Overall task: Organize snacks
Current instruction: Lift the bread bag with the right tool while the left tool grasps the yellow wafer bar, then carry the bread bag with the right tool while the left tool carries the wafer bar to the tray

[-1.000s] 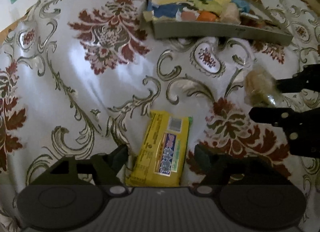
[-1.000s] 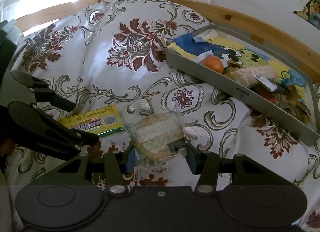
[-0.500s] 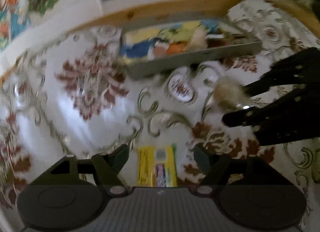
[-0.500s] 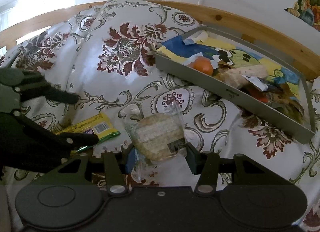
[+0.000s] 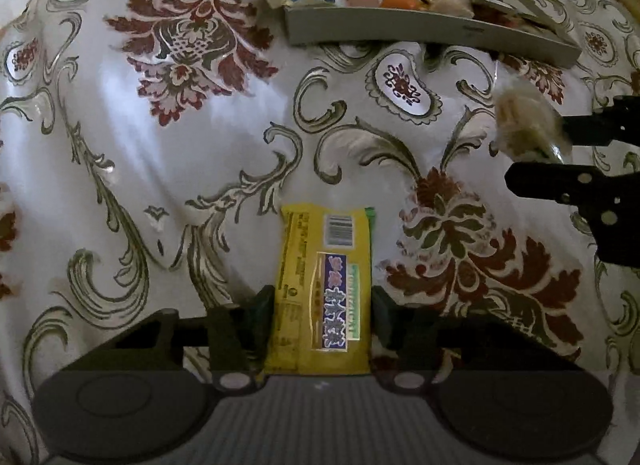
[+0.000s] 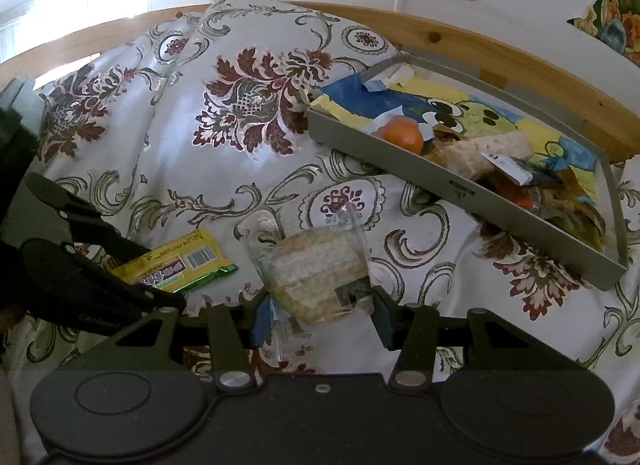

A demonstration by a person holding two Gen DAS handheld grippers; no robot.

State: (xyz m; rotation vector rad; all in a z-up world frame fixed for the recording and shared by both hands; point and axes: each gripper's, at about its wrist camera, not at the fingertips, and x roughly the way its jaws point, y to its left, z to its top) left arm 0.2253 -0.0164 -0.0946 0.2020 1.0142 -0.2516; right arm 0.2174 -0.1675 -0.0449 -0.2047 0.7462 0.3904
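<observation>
Both grippers are loaded w/ a snack, so the step in hand looks like carry-and-drop into the shallow grey rectangular tray [image 6: 460, 185], which sits on the glossy white floral-print cloth [image 6: 180, 145] by the wooden rail [image 6: 500, 53]. Left gripper [image 5: 322, 317]: jaws closed on the sides of the flat yellow foil snack bar w/ barcode and blue label [image 5: 326, 285], gripping its near end; the far end points twd the tray, well short of it. Whether the bar is lifted off the cloth, can't tell. Right gripper [image 6: 316, 317]: jaws pinching the clear crinkly plastic packet w/ a round pale biscuit-like cake inside [image 6: 316, 269], also short of the tray's near wall. To do it well, imo: lift each packet clear above the tray wall before moving in, don't drag over the slippery cloth; take one arm at a time since they sit close together; release over a bare patch of the cartoon-printed liner [image 6: 480, 117], e.g. the end away from the orange fruit [image 6: 402, 137] and the heap of wrapped snacks beside it. Keep the squeeze light on the cake packet; it looks soft and crushable, film is slick. The bar looks stiffer and thin, may pivot if held at one end only.
</observation>
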